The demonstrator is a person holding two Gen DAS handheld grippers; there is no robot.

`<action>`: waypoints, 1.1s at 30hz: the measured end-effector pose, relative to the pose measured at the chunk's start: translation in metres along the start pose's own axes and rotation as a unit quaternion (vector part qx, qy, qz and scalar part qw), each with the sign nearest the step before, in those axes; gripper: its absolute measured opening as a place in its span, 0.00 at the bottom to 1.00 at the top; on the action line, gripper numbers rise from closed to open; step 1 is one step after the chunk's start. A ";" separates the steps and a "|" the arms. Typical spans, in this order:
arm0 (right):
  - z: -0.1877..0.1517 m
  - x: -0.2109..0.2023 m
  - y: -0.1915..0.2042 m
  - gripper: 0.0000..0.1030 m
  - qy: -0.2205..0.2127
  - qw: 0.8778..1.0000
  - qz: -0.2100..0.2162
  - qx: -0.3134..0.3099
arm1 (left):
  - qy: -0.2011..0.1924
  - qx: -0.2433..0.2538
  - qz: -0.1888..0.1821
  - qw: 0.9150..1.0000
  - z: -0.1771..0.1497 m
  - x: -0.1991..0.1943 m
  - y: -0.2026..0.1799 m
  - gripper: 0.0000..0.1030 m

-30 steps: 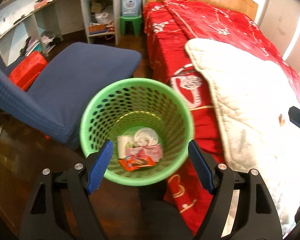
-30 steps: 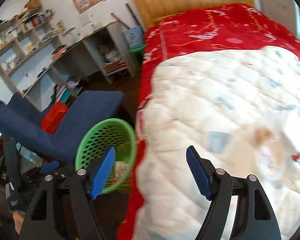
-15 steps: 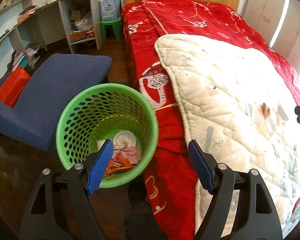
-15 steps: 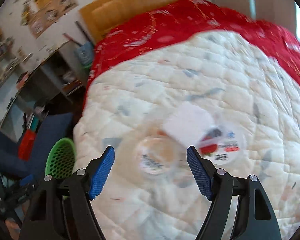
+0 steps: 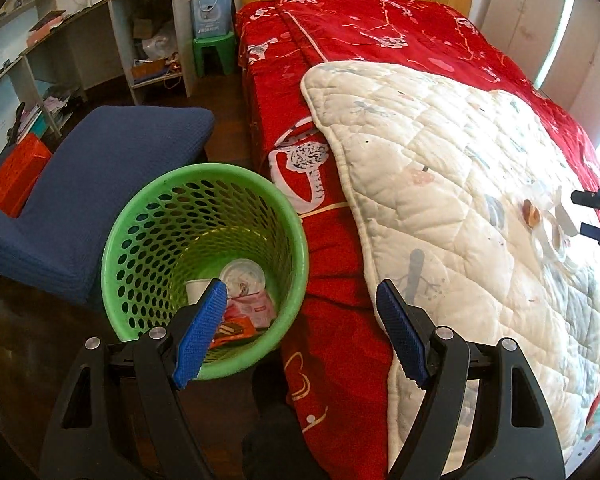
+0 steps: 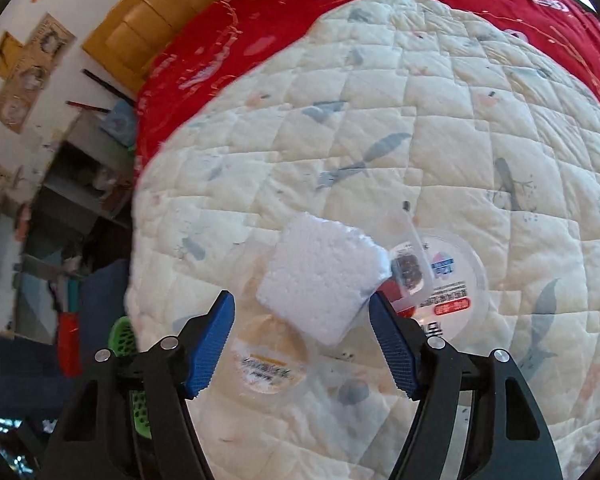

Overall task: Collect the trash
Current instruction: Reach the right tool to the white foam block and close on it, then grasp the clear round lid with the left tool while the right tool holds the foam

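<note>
The left gripper (image 5: pixel 300 336) hangs with jaws wide and empty over the green basket (image 5: pixel 148 216), which stands on the floor touching the red bedspread (image 5: pixel 332 264) and holds a paper cup (image 5: pixel 197 289), a round lid (image 5: pixel 244 276) and wrappers (image 5: pixel 247 312). The right gripper (image 6: pixel 302 340), jaws wide, hovers over a foam block (image 6: pixel 320 280) lying across clear plastic containers (image 6: pixel 456 280) on the white quilt (image 6: pixel 380 140).
</note>
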State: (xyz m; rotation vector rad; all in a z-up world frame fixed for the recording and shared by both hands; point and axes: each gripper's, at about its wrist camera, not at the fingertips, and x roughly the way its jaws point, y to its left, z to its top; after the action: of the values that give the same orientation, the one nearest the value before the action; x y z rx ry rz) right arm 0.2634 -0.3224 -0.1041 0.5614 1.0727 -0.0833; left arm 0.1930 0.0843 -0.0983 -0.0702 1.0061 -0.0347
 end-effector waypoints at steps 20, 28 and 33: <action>0.003 0.008 -0.008 0.58 -0.001 0.999 0.017 0.044 | 0.005 0.035 -0.026 0.999 -0.001 0.005 -0.033 0.74; -0.011 -0.034 -0.012 0.58 -0.016 0.999 0.035 -0.008 | 0.008 0.100 -0.096 0.990 -0.001 0.003 -0.107 0.74; -0.018 -0.057 -0.028 0.58 -0.024 0.999 0.034 -0.026 | 0.015 0.140 -0.131 0.981 -0.001 0.009 -0.159 0.74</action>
State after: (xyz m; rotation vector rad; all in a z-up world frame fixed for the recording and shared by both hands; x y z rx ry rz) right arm 0.2118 -0.3490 -0.0730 0.5462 1.0045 -0.0097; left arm 0.1972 -0.0744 -0.0949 0.0566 1.0083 -0.4196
